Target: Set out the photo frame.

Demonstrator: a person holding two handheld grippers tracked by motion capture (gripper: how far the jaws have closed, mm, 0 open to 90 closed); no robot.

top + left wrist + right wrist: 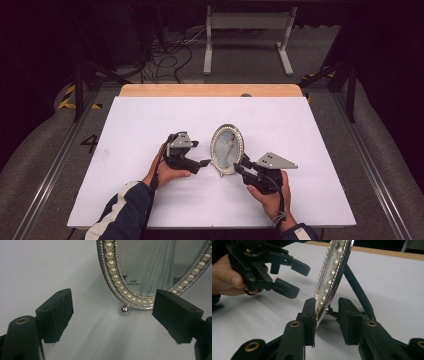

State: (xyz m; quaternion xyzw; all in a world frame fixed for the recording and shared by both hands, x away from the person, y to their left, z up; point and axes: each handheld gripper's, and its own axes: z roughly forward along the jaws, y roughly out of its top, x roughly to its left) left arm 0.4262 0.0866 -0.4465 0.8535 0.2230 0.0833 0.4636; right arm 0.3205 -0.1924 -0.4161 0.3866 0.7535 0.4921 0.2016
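Note:
An oval picture frame with a silver rim and a band of pearls stands upright on the white table top. It leans back on a black strut. My left gripper is open just left of the frame, its jaws wide apart and facing the frame's lower rim and small ball foot. My right gripper straddles the frame's lower right rim. One pad touches the pearl face, and a gap shows between the other pad and the back.
The white sheet covers a wooden board whose far edge shows. Beyond the table are a white metal stand, loose cables on the floor and dark supports at both sides. Bare sheet lies all round the frame.

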